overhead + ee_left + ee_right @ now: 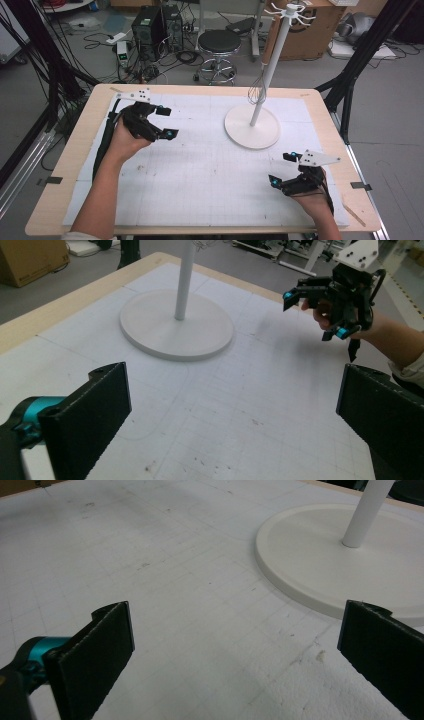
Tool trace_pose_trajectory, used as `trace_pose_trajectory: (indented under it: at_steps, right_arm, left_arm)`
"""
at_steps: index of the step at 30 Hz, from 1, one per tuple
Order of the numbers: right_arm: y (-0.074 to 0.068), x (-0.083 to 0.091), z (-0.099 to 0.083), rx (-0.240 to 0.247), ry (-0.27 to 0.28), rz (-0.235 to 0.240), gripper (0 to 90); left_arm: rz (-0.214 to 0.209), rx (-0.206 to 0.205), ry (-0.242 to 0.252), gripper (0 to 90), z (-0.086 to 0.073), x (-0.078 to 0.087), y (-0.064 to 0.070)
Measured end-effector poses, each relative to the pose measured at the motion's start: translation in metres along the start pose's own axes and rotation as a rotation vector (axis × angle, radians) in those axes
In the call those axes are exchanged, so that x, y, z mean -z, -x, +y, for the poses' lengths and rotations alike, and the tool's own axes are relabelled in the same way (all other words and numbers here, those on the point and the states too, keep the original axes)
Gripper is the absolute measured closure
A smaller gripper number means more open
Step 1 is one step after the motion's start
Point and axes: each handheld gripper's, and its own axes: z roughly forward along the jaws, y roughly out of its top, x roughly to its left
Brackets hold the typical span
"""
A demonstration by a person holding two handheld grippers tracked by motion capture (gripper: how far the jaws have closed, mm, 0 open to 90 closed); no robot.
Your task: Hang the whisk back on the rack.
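Left gripper (166,122) upper left of high view, jaws wide apart, holding nothing. Right gripper (283,169) lower right, jaws also wide apart, nothing held. White stand (251,129) w/ whisk (255,93) hanging beside its pole, upper centre-right on table (75,150), apart from both.

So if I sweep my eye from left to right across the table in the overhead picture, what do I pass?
Left gripper, held open → white stand's round base, with a whisk hanging beside its pole → right gripper, also open.
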Motion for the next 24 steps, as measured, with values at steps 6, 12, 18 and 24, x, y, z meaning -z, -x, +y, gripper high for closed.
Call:
trace_pose_trajectory:
  at_steps: [6, 12, 18, 24]
  right_arm:
    - [0.000, 0.001, 0.000, -0.005, 0.003, 0.000, 0.4]
    - [0.000, 0.001, 0.000, -0.002, -0.001, -0.001, 0.4]
    - [0.000, 0.001, 0.000, -0.004, -0.001, -0.004, 0.4]
    - [0.000, 0.000, -0.001, -0.002, -0.005, -0.004, 0.4]
  left_arm:
    - [0.005, -0.019, -0.042, 1.6, -0.017, -0.001, 0.013]
    - [0.029, -0.010, -0.070, 1.6, -0.041, -0.001, 0.025]
    - [0.035, 0.002, -0.080, 1.6, -0.059, -0.002, 0.033]
    - [0.053, -0.003, -0.106, 1.6, -0.062, -0.003, 0.034]
